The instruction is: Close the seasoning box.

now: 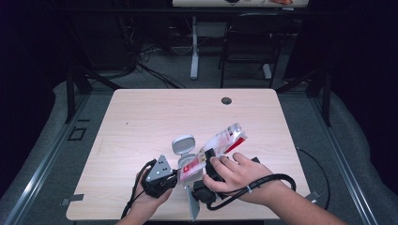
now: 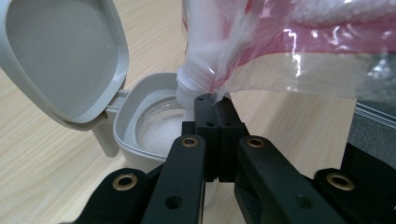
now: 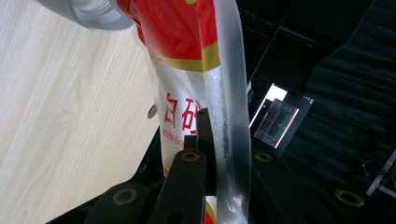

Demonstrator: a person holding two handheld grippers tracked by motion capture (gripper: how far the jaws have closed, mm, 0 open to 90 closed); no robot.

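While the right gripper (image 3: 205, 140) has its jaws clamped on the side seam of the red-and-clear sugar bag (image 3: 187, 60), the bag hangs tilted, its white spout (image 2: 191, 81) pointing down into the open grey-rimmed jar (image 2: 140, 116). White grains lie in the jar's glass bowl. In the left gripper view the left gripper (image 2: 215, 112) has its jaws pressed together just beside the jar's rim, right under the spout — whether anything is pinched between them I cannot tell. The jar's hinged lid (image 2: 60, 56) stands swung up and back. From above, both hands (image 1: 234, 173) sit close together near the front edge of the wooden table (image 1: 155, 112), bag slanting up and away — jar between them.
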